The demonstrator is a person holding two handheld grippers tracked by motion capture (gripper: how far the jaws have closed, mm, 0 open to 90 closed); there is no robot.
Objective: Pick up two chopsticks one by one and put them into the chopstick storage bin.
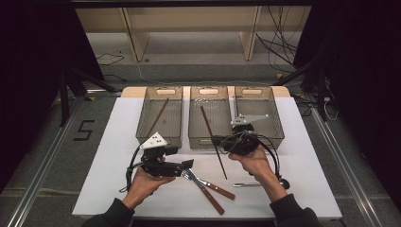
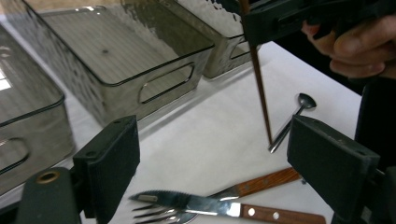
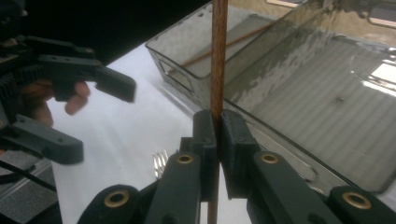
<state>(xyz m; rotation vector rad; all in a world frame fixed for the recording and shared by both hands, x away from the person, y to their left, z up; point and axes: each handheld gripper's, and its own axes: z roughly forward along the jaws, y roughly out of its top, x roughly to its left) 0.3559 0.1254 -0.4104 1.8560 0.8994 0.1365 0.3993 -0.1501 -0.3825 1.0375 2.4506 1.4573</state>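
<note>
Three smoked-plastic bins stand in a row at the far edge of my white work mat (image 1: 118,156): the left bin (image 1: 160,116) with one brown chopstick (image 1: 157,117) lying aslant in it, the middle bin (image 1: 209,118), and the right bin (image 1: 265,116).

My right gripper (image 3: 218,135) has its jaws pressed together on a second chopstick (image 1: 213,142). In the right gripper view the stick rises straight up between the pads. In the high view it slants from above the middle bin down toward the mat in front of that bin. In the left gripper view its lower tip hangs close to the end of a metal spoon's handle; I cannot tell whether the two touch.

My left gripper (image 1: 189,164) stands with its jaws wide apart and nothing between them, near the front of the left bin.

Things nearby on the mat: a knife (image 2: 224,208) and a fork (image 2: 233,189), both wooden-handled, lie crossed just beside the left gripper's jaws and between my two hands. The spoon (image 1: 265,183) lies to the near right, under my right forearm, its bowl toward the mat's right edge. The near wall of the middle bin stands just beyond the held stick.
</note>
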